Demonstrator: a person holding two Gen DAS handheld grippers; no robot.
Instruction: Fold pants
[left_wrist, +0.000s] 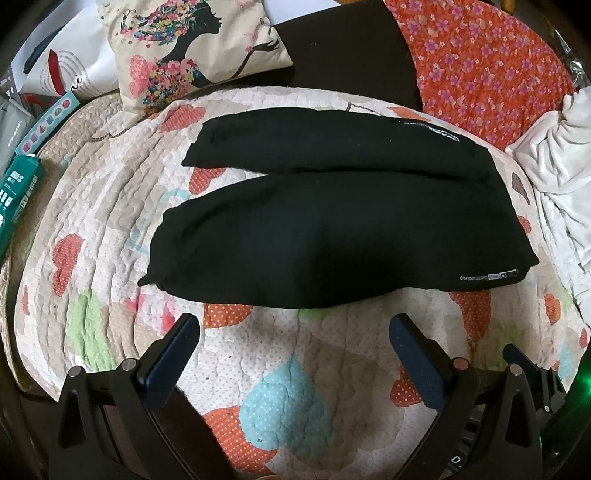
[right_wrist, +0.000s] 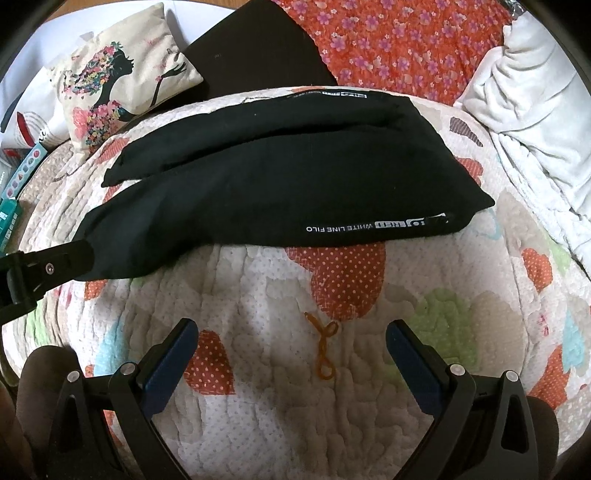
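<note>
Left gripper: held low over the near part of the quilt, fingers pointing toward the pants, jaws spread wide, nothing between them; blue pads face inward. In the right wrist view its black frame also shows at the left edge, by the near-left end of the pants; whether it touches the cloth cannot be told.

Right gripper: same low pose over the quilt, jaws wide apart and empty, an orange thread loop lying on the quilt between the fingers.

Black pants: lie flat on the quilt just beyond both grippers, laid across the view. Two long dark lobes, one nearer and broader, one farther and narrower, joined at the right and parting toward the left. Cloth smooth, few creases.

Writing: white print along the near-right edge of the pants, upside down in view, reads "WHITE LINE FILO" beside a small logo block; a second like print on the far lobe is too small to read.

Surroundings: printed cushion, orange floral fabric, white blanket, boxes at left.
</note>
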